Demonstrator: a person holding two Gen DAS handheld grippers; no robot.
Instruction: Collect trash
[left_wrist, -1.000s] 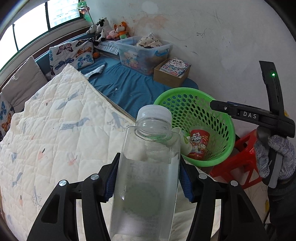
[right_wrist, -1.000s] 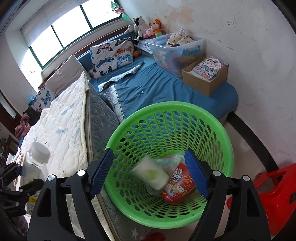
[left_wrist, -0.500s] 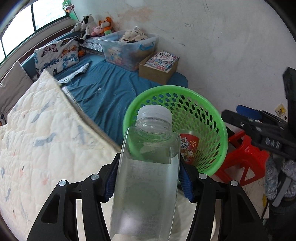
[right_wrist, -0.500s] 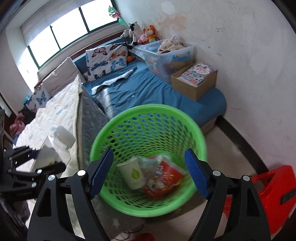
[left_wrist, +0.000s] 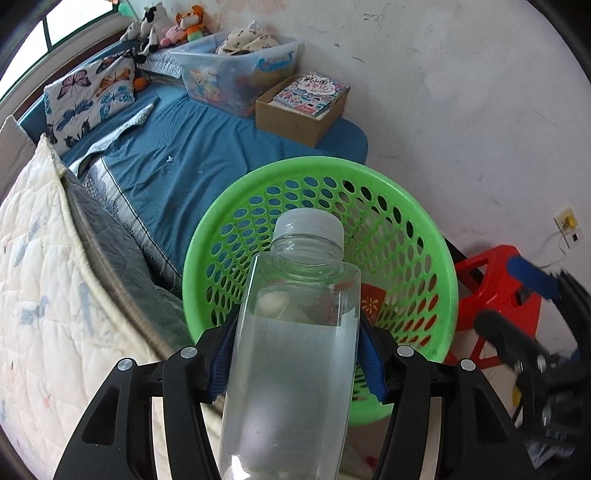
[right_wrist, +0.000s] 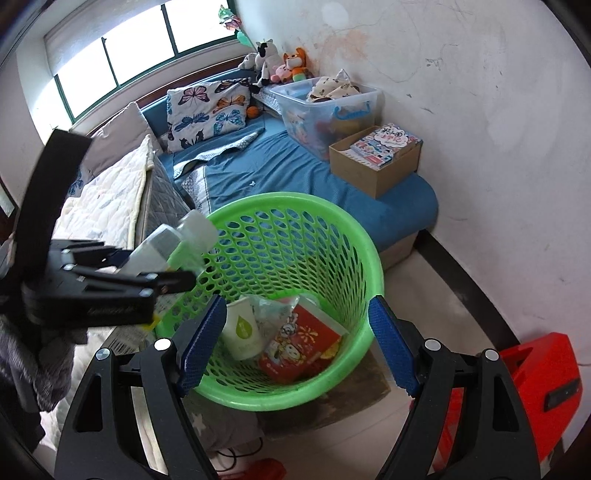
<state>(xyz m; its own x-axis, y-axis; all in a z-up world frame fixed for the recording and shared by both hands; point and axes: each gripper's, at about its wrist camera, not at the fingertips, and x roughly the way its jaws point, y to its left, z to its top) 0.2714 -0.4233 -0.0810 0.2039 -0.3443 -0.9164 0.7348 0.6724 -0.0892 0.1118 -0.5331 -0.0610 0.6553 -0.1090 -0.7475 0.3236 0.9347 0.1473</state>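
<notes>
- Bedroom clutter framed it all: a bed (right_wrist: 303, 177) under a blue sheet, a cream quilt (left_wrist: 40, 280) bunched at its near side, a scuffed white wall behind, and a red stool (left_wrist: 495, 291) on the floor by the wall
- Beside the bed stood the green basket (right_wrist: 369, 251), already holding a paper cup (right_wrist: 242, 328) and a red wrapper (right_wrist: 299, 343)
- The left tongs (left_wrist: 295, 363) were pinching a clear bottle (left_wrist: 291, 350) across its body, white cap pointing away toward the basket
- From the right wrist view, the bottle's cap end reached over the near-left rim, while its body was not yet over the opening
- The right tongs (right_wrist: 295, 339) hung spread and empty above the basket, gripping nothing
- To my eye the step in hand was carrying the bottle over for the drop
- I judged the next move to call for bringing the bottle fully over the opening, then spreading the left tongs so it falls clear of the rim
- Compared with a second earlier, the basket filled far more of the left view and sat right behind the bottle, where before it lay off to the right
- The bottle had come from over the quilt to the rim, and neither pair of tongs had changed its spread
</notes>
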